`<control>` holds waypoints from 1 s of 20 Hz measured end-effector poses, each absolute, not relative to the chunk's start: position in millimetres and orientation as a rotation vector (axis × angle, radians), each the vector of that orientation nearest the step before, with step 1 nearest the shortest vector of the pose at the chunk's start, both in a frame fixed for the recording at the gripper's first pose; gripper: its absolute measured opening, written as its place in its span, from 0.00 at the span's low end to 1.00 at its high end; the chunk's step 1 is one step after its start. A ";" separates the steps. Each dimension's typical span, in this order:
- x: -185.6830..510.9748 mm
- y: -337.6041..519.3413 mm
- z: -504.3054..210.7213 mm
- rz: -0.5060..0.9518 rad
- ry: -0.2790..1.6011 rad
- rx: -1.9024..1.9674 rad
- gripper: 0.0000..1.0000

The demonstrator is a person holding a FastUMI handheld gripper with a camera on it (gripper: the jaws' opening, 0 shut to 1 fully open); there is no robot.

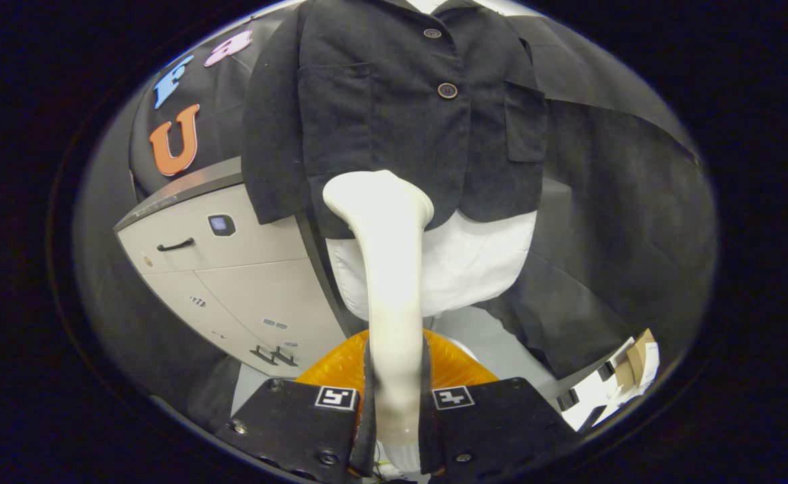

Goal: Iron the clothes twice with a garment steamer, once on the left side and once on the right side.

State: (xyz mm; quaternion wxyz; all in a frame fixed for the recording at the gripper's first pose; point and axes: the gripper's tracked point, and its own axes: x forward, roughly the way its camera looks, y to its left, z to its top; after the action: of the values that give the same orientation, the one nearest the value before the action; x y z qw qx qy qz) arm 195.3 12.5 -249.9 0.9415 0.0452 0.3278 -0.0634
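Observation:
A dark short-sleeved jacket [407, 114] with buttons hangs on a white mannequin torso [475, 262] straight ahead of me. My gripper [394, 390] is shut on the cream handle of the garment steamer [390, 269], which rises upright between the fingers. The steamer's head sits at the jacket's lower hem, a little to the left of the button line, close to or touching the cloth. An orange translucent part [340, 366] shows just behind the fingers, around the handle's base.
A beige cabinet [232, 282] with dark handles and a small display stands to the left of the mannequin. Black cloth drapes behind and to the right. Small cardboard and white items [626, 376] lie low on the right.

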 end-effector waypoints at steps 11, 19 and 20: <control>188.0 -49.3 -96.4 -0.131 0.426 0.214 0.28; 212.6 -132.6 35.5 -0.184 0.199 0.277 0.28; 219.1 -144.3 51.2 -0.191 0.174 0.281 0.28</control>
State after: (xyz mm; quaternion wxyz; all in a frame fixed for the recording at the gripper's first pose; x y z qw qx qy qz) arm 219.1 -144.3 51.2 0.9819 0.1395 0.0863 -0.0948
